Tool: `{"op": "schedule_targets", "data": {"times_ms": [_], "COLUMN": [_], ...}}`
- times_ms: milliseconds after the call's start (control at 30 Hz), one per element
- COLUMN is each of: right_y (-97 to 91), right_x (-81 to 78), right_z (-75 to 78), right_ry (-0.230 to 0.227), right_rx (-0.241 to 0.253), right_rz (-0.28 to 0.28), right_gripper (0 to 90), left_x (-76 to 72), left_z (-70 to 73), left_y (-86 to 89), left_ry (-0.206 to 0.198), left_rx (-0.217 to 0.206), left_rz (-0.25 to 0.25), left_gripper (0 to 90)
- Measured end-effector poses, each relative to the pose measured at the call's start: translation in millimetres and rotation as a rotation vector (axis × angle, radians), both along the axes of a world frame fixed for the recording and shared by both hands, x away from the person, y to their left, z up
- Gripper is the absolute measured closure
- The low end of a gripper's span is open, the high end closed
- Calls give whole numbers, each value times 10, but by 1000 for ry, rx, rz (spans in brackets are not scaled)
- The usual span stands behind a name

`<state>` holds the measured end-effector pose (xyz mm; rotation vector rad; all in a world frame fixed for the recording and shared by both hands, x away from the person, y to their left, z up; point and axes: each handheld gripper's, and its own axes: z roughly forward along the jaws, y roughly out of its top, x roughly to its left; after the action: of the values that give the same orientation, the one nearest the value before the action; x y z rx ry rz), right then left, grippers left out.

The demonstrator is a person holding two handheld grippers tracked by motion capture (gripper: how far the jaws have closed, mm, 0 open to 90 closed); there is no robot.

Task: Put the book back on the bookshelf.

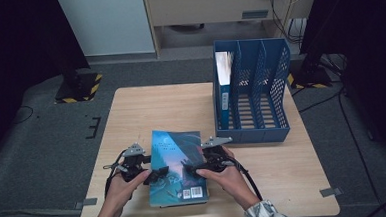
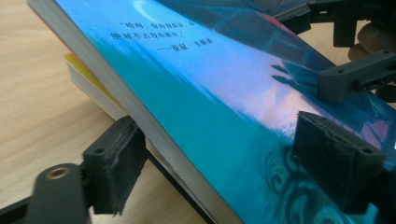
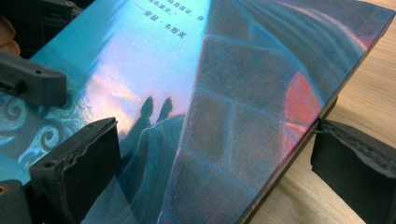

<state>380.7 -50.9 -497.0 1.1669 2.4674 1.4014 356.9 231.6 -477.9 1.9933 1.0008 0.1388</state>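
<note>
counter (image 1: 131, 111): pale wood, bare across its far left part.
file rack (image 1: 253, 93): blue, on the far right of the counter, well apart from my hands; one book (image 1: 223, 84) stands upright in its leftmost slot, the other slots look free.
top book (image 1: 177, 167): teal cover, lying flat on a stack near my edge, long axis running away from me, barcode end toward me. It sits between my two hands, about equally near each.
lower book (image 2: 81, 77): yellow-edged, under the top one, sticking out a little on my left.
left tool (image 1: 152, 176): jaws apart and straddling the top book's left edge, one under it, one over the cover; I judge the pads are not pressing yet.
right tool (image 1: 191, 169): jaws apart, one over the cover, the other just off the right edge, not touching it.
next move: I judge both must close on the side edges together, then lift and stand the book toward the rack.
</note>
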Motion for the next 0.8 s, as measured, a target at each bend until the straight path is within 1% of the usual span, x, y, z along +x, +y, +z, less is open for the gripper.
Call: {"op": "schedule_targets", "data": {"times_ms": [100, 167, 200, 300, 367, 467, 633, 800], "right_y": [17, 35, 39, 38, 34, 28, 5, -51], "right_x": [14, 20, 27, 34, 34, 40, 43, 43], "right_z": [-5, -4, -7, -10, -14, -7, -11, -21], "right_ry": [-4, 0, -1, -1, -7, -11, -19, -1], "right_rx": [1, 2, 3, 9, 10, 7, 7, 15], "right_rz": [-4, -8, -9, -11, -9, -1, 16, 21], "right_gripper": [19, 18, 18, 18, 19, 22, 25, 23], "left_x": [13, 35, 44, 51, 50, 51, 61, 91], "left_z": [33, 49, 60, 59, 56, 56, 42, 27], "left_y": [-11, -38, -44, -41, -35, -34, -29, -28], "left_ry": [-19, -15, -13, -16, -18, -23, -17, -6], "left_rx": [-4, -3, 7, 8, 4, 10, 14, 8], "left_rz": [4, -10, -19, -23, -15, -18, -24, -29], "left_gripper": [240, 257, 257, 260, 279, 292, 296, 295]}}
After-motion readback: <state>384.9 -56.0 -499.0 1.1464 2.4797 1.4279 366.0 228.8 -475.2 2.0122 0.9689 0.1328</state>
